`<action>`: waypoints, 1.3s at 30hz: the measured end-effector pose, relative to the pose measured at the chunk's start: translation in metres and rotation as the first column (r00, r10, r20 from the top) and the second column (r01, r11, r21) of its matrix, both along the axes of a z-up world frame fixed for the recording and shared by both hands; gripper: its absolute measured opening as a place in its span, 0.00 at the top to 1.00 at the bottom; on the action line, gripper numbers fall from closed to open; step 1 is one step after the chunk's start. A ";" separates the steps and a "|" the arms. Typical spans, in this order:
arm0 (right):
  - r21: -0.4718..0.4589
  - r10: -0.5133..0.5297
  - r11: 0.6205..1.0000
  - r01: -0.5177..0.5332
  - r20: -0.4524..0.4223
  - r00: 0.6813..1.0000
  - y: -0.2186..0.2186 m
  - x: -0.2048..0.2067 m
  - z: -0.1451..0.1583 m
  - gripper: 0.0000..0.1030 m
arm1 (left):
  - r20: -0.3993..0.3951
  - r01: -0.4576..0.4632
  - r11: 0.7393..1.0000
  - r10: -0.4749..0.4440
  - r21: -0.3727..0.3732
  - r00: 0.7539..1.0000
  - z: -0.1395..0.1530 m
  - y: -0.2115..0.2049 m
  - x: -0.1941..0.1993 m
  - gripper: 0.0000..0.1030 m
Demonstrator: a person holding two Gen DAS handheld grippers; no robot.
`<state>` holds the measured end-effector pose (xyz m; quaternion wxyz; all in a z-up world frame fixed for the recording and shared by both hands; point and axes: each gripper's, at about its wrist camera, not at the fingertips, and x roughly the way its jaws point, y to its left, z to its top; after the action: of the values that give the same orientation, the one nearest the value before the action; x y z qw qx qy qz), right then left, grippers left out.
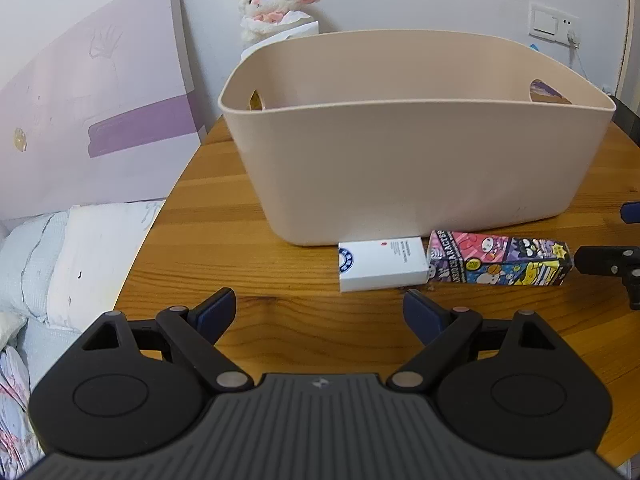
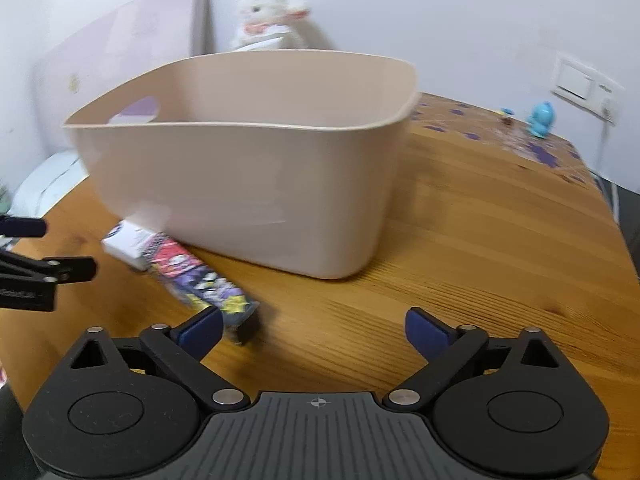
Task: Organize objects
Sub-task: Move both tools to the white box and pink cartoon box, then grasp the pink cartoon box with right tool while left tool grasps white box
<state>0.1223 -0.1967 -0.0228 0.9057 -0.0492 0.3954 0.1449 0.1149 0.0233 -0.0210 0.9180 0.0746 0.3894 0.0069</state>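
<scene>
A beige plastic bin (image 1: 416,144) stands on the wooden table (image 1: 280,320); it also shows in the right wrist view (image 2: 248,168). In front of it lie a small white box (image 1: 382,264) and a long colourful cartoon box (image 1: 500,260), end to end. Both show blurred in the right wrist view, the white box (image 2: 124,246) and the cartoon box (image 2: 200,280). My left gripper (image 1: 320,312) is open and empty, just short of the white box. My right gripper (image 2: 314,330) is open and empty, its left finger beside the cartoon box's near end.
A white plush lamb (image 1: 276,4) sits behind the bin against the wall. A bed with white bedding (image 1: 60,264) lies left of the table. A blue toy figure (image 2: 540,118) and a patterned mat (image 2: 500,132) are at the table's far right. The right gripper's fingers (image 1: 608,266) show in the left view.
</scene>
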 end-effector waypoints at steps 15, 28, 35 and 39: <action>-0.054 0.212 0.975 -0.215 -0.055 0.976 0.053 0.003 -0.010 0.68 | -0.026 -0.004 1.000 0.003 -0.014 1.000 -0.009 0.008 -0.006 0.11; -0.125 0.154 0.979 -0.160 -0.059 0.986 0.022 -0.023 -0.004 0.51 | -0.019 -0.001 0.998 -0.001 -0.057 1.000 -0.014 -0.004 0.007 0.11; -0.108 0.176 0.978 -0.179 -0.034 0.984 0.042 -0.008 -0.008 0.46 | -0.030 -0.026 0.996 0.023 -0.090 0.999 -0.022 -0.009 0.026 0.11; -0.103 0.174 0.979 -0.176 -0.027 0.984 0.050 0.000 -0.013 0.48 | -0.023 -0.053 0.993 0.051 -0.101 0.998 -0.026 -0.011 0.036 0.11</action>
<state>0.1221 -0.1471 -0.0353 0.8820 -0.1302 0.4047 0.2035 0.1509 0.0127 -0.0470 0.9160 0.0176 0.4006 0.0104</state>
